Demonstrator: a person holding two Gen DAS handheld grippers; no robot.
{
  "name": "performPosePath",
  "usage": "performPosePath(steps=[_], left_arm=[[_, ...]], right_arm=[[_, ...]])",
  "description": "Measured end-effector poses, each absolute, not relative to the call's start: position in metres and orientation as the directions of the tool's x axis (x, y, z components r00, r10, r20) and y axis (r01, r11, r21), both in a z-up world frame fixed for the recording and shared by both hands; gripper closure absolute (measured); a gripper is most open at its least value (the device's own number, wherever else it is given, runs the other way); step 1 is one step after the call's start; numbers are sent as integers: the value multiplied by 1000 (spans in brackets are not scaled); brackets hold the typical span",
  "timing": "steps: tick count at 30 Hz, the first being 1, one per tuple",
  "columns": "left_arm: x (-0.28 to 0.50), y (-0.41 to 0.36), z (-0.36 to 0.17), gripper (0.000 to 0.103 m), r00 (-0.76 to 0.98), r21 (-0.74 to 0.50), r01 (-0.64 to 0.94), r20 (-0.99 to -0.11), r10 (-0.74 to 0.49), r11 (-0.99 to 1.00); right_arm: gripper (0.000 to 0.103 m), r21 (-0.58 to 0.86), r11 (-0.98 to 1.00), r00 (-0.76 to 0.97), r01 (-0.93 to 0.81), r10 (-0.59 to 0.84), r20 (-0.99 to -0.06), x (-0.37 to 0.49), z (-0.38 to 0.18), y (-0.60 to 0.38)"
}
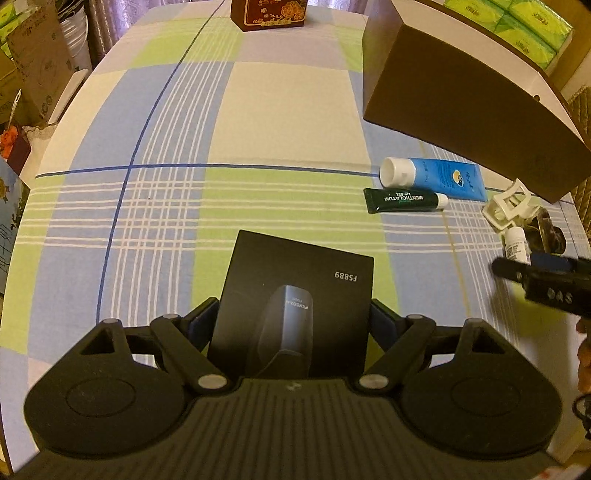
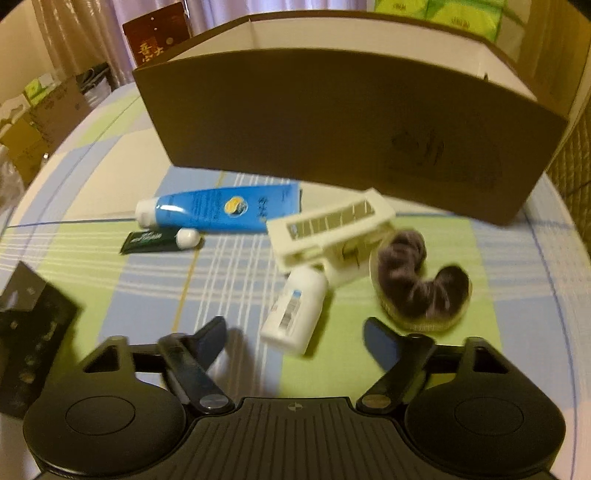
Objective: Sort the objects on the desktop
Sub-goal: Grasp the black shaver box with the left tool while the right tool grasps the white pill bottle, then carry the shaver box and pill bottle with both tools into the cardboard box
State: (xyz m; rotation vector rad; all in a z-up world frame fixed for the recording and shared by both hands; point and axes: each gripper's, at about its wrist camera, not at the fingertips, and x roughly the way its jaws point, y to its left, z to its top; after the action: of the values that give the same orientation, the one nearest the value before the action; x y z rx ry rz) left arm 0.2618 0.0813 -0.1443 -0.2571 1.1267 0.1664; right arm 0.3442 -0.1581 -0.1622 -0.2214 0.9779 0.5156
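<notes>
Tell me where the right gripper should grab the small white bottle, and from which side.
Grip the white bottle across the middle of its body, coming from above. It lies on its side, almost in line with the open right gripper, so its long flanks face the fingers. Its cap end seems tucked under the cream clip; avoid that end.

This looks like a lived-in home room. A checked tablecloth (image 1: 258, 110) covers the table, curtains (image 2: 92, 33) hang behind it, and cardboard boxes (image 1: 33, 62) are stacked along the wall. Packs of tissues (image 1: 517, 26) and a dark red gift box (image 1: 269, 13) sit nearby.
</notes>
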Motion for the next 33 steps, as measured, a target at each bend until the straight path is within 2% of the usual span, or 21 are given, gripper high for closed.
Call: performPosePath(steps=[1,3,5,6,22,33], left_arm=[[261,82,-144,21,423,-122,-261,-906,0,958],[261,82,-145,21,422,-124,-257,-907,-4,958],[262,82,-147,21,411,-119,-251,-911,-5,961],[262,82,-150,21,401,-115,-250,-916,-5,961],[254,41,-157,26,380,18,-123,-923,64,992],[248,-1,-155,27,384,-6,-35,-923,8,999]], right_arm=[[44,32,857,460,-515,308,-833,344,-162,-157],[64,0,845,470,-535,297,-831,342,-162,-155],[76,-3,830,462,-558,307,-832,339,-161,-157],[79,-7,823,459,-568,310,-833,337,-160,-157],[79,29,756,385,-654,366,-847,300,-158,-186],[79,20,748,372,-663,353,-858,294,-156,-185]])
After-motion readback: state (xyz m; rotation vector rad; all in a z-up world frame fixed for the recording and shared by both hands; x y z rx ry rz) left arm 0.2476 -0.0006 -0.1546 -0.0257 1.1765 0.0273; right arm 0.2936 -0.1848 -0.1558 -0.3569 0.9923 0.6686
